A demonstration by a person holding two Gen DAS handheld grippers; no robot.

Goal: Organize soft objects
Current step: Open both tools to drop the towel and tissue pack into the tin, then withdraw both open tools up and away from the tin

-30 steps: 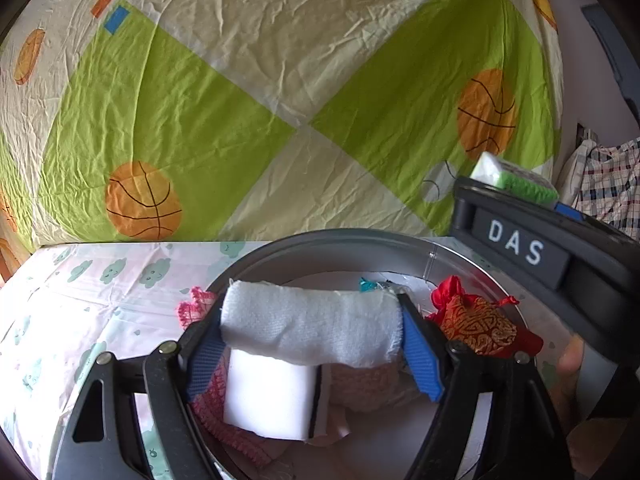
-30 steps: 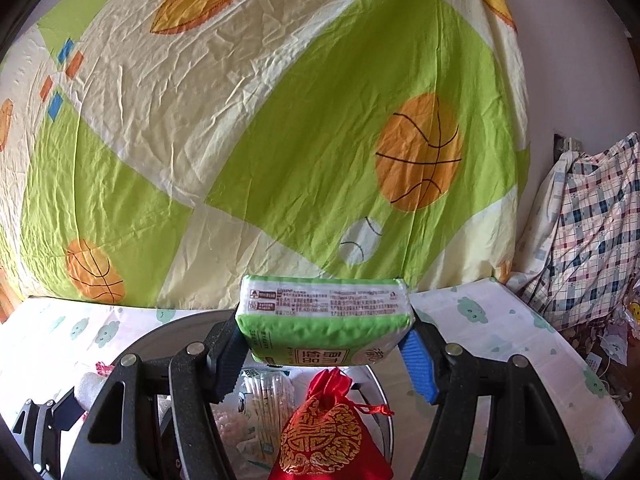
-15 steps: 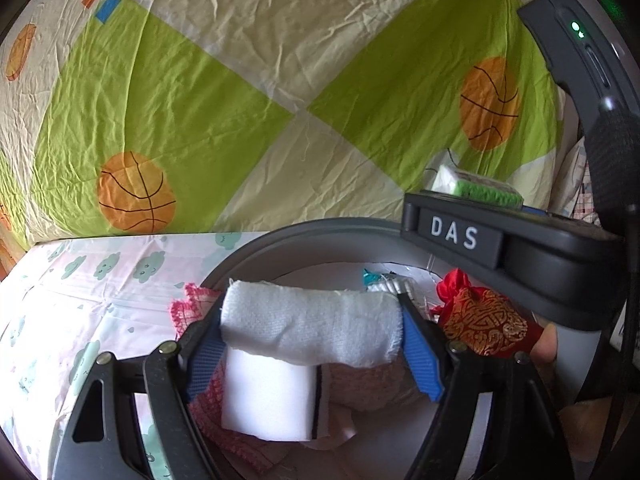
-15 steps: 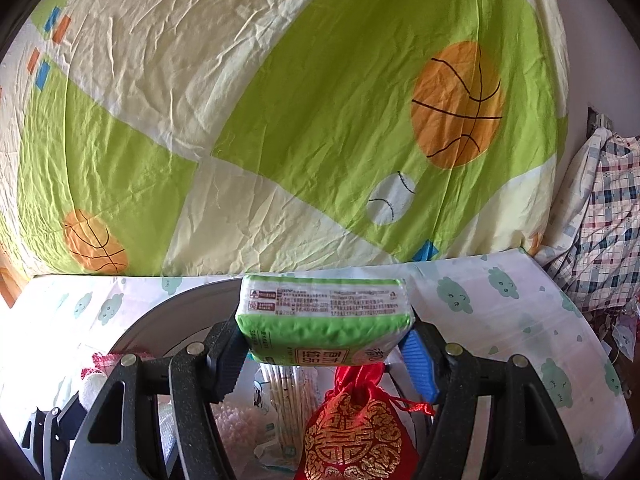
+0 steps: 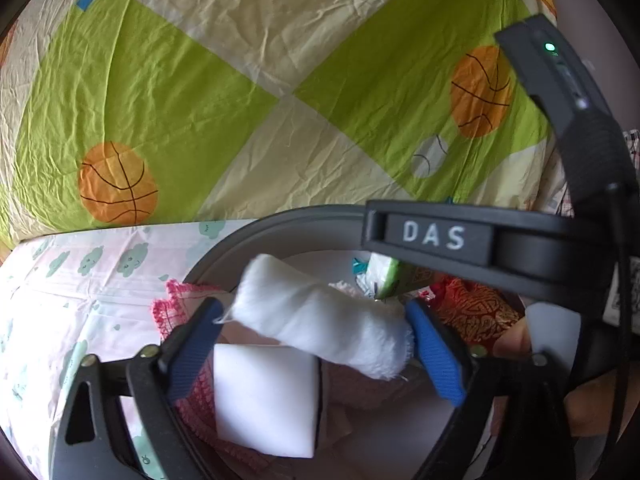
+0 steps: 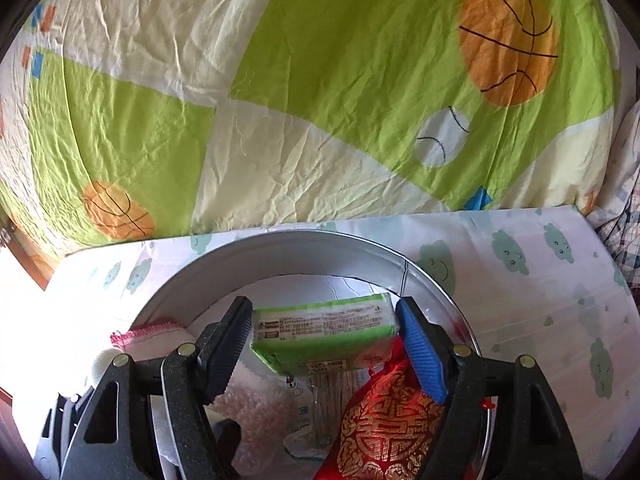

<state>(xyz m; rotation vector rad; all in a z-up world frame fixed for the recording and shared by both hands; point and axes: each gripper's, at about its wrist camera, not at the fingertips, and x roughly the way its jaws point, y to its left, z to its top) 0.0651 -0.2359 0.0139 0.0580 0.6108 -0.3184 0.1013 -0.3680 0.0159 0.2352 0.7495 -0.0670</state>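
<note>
The left claw (image 5: 316,334) is opening wide, and the white roll (image 5: 320,326) tips loose between its jaws over the tin (image 6: 280,256). The right claw (image 6: 326,334) is opening too, with the green pack (image 6: 324,330) between its jaws, over the tin

White rolled towel (image 5: 320,328) tilted over round tin (image 6: 280,252); green tissue pack (image 6: 324,328) inside.

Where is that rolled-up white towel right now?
In the left wrist view the rolled white towel sits tilted between the opening jaws of the left gripper, over the round metal tub, just above a white sponge block.
</note>
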